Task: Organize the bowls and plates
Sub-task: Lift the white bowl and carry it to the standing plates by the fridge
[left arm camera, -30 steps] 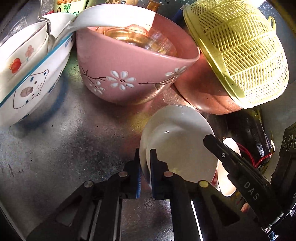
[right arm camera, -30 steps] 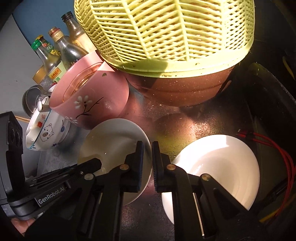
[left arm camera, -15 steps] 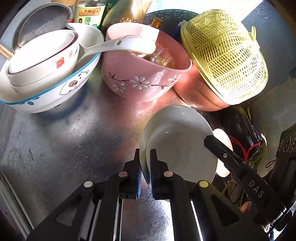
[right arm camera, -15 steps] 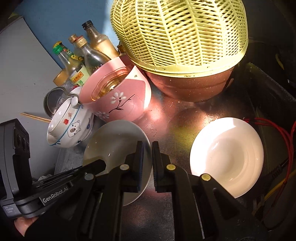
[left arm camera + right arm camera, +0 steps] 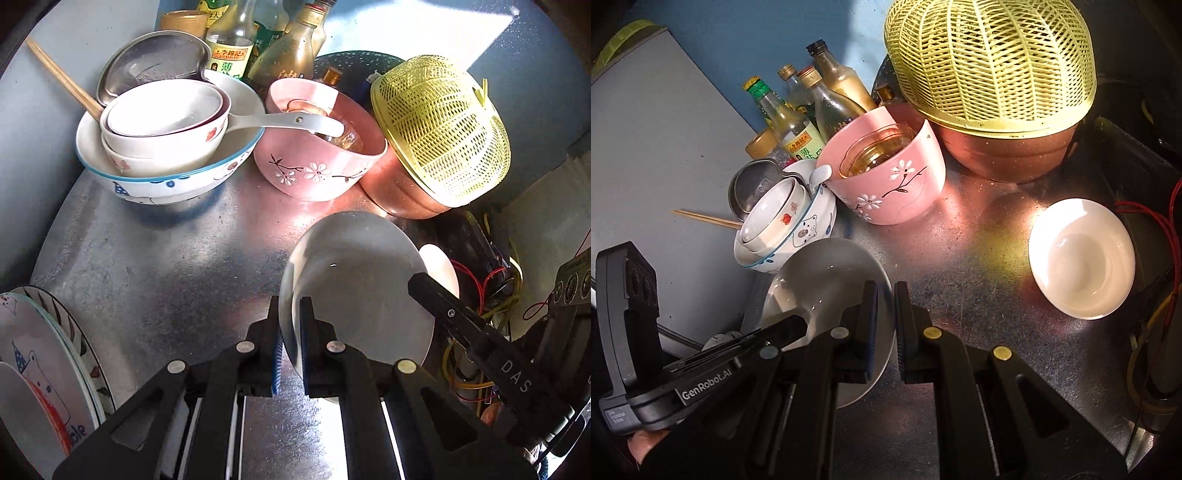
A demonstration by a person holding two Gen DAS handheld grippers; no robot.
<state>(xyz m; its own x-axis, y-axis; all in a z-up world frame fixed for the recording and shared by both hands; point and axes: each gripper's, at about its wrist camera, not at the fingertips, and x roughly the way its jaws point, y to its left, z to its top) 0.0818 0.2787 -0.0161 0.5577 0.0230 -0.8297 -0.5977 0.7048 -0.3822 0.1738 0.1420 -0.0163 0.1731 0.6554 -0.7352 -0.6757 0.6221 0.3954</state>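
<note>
My left gripper [image 5: 290, 325] is shut on the rim of a white plate [image 5: 354, 288] and holds it tilted above the metal counter [image 5: 177, 273]. The same plate [image 5: 827, 280] shows in the right wrist view. My right gripper [image 5: 885, 310] has its jaws nearly together and holds nothing, beside that plate's edge. A second white plate [image 5: 1082, 258] lies on the counter to the right. A pink flowered bowl [image 5: 321, 147] holds a glass. A blue-rimmed bowl [image 5: 166, 177] holds stacked small bowls and a spoon.
A yellow basket [image 5: 439, 129] covers a copper bowl [image 5: 1008, 155] at the back right. Bottles [image 5: 229, 40] stand at the back. Patterned plates [image 5: 40, 369] stand on edge at the lower left. Red wires [image 5: 1167, 221] lie at the right edge.
Both grippers have pulled back and up from the dishes. The left gripper keeps its hold on the white plate and the standing plates at the left have come into view.
</note>
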